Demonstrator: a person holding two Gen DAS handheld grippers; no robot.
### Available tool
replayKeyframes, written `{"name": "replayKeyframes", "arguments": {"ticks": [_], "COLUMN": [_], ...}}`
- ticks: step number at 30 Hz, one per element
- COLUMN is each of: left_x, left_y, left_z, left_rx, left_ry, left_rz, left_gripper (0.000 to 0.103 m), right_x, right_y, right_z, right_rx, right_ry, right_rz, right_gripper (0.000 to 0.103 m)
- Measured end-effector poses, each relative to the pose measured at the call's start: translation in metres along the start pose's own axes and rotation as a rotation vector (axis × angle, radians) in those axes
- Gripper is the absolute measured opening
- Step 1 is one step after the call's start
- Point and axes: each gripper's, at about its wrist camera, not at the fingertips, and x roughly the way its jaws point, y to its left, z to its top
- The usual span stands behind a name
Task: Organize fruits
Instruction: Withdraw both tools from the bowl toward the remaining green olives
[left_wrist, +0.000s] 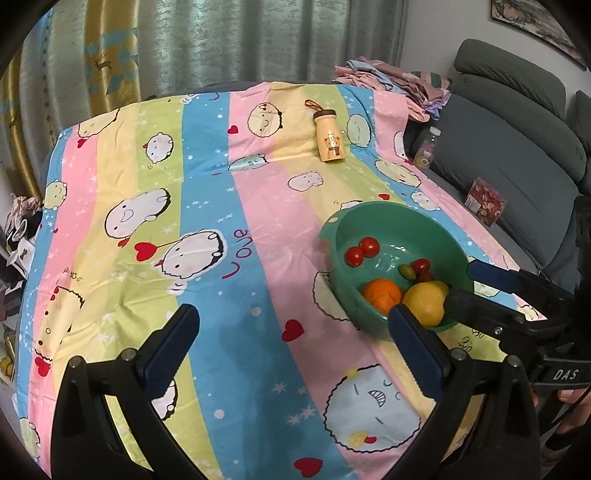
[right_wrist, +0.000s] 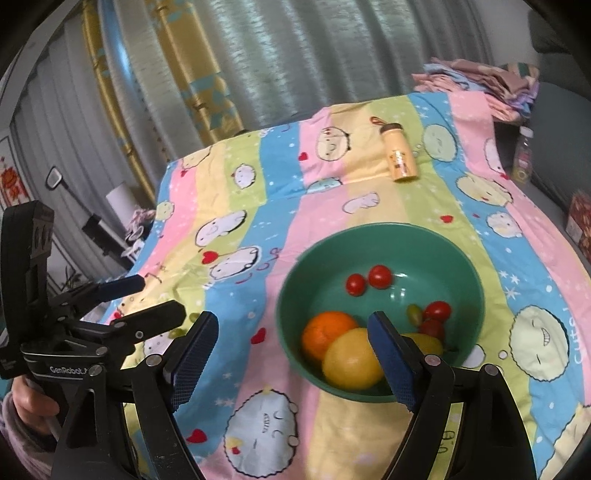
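Now both grippers are standing wide open and holding nothing; the right gripper (right_wrist: 291, 354) is sitting nearer the green bowl (right_wrist: 469, 266), whose fruit, a lemon (right_wrist: 351, 365) foremost, is lying just ahead of its fingertips, while the left gripper (left_wrist: 293, 334) is hovering beside the bowl.

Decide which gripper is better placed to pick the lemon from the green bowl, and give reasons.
Right. The right gripper hangs open, empty, by the green bowl, beside the lemon; the left gripper is over cloth, off to one side.
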Motion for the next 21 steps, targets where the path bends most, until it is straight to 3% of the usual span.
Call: {"name": "replayKeyframes", "arguments": {"ticks": [9,21], "left_x": [-0.002,0.002], "left_y": [0.031,0.124], "left_z": [-0.018,-0.077], "left_rx": [-0.034,-0.174], "left_ry": [0.016,0.108], "left_rz": [0.011,0.041], "left_gripper": [0.102,0.102], "right_x": [0.014,0.054], "right_y": [0.030,0.076], "right_z": [0.002,-0.007], "right_rx": [-0.057,-0.162], "right_ry": [0.026,0.127], "right_rz": [0.033,0.102], "right_gripper": [0.083,0.083]}}
